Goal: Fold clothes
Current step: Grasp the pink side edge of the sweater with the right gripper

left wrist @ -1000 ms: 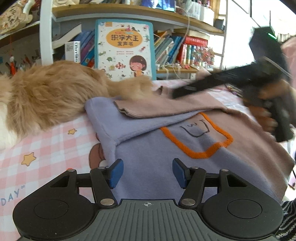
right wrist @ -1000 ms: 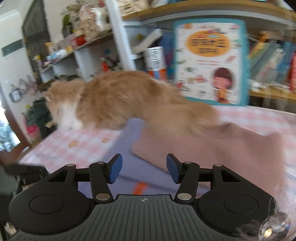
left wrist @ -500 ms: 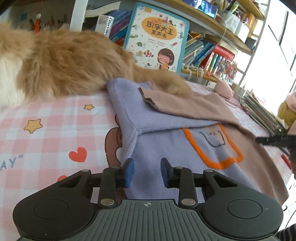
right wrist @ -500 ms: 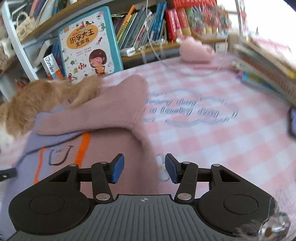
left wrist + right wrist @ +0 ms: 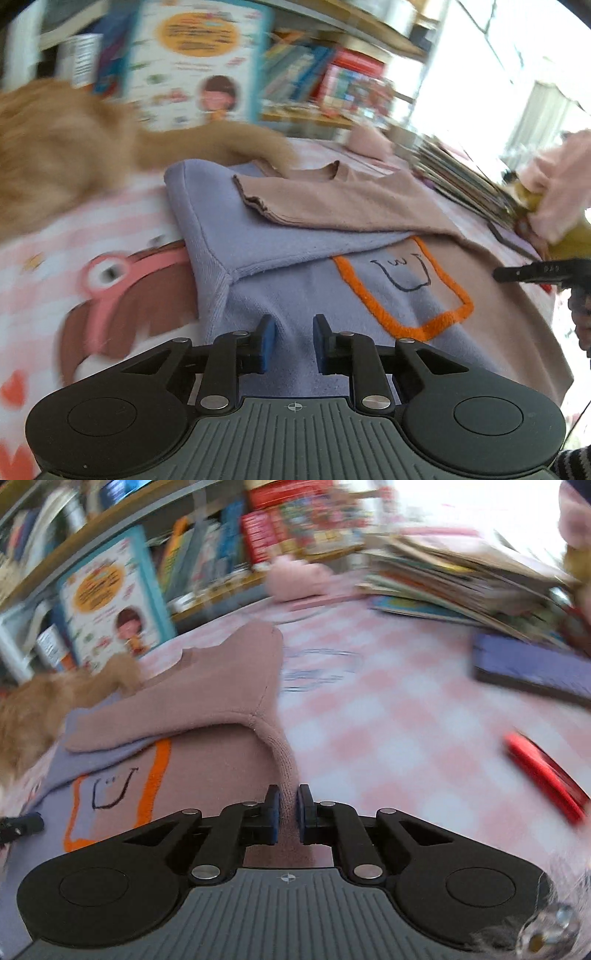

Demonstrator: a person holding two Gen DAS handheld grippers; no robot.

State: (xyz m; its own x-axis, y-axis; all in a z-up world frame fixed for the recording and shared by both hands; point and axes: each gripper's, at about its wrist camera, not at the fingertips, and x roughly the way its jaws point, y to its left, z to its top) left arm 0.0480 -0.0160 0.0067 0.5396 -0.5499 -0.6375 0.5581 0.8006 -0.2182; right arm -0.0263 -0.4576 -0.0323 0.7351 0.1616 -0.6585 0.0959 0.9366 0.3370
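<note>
- Left wrist view: a two-tone sweater [image 5: 295,295], lilac on one half and dusty pink on the other, is lying flat on a pink checked tablecloth [image 5: 122,206]. Its long axis is running away from the camera, collar at the far end beside a ginger cat [image 5: 55,162].
- Both sleeves are lying folded across the chest, above an orange-outlined pocket [image 5: 406,291].
- The left gripper [image 5: 294,341] is sitting over the lilac hem, jaws partly open with cloth lying between the blue pads; whether they are pinching it, I cannot tell.
- Right wrist view: the right gripper [image 5: 288,814] is nearly closed, squeezing a ridge of the sweater's pink side edge.
- A stack of books [image 5: 461,576] is lying far right.
</note>
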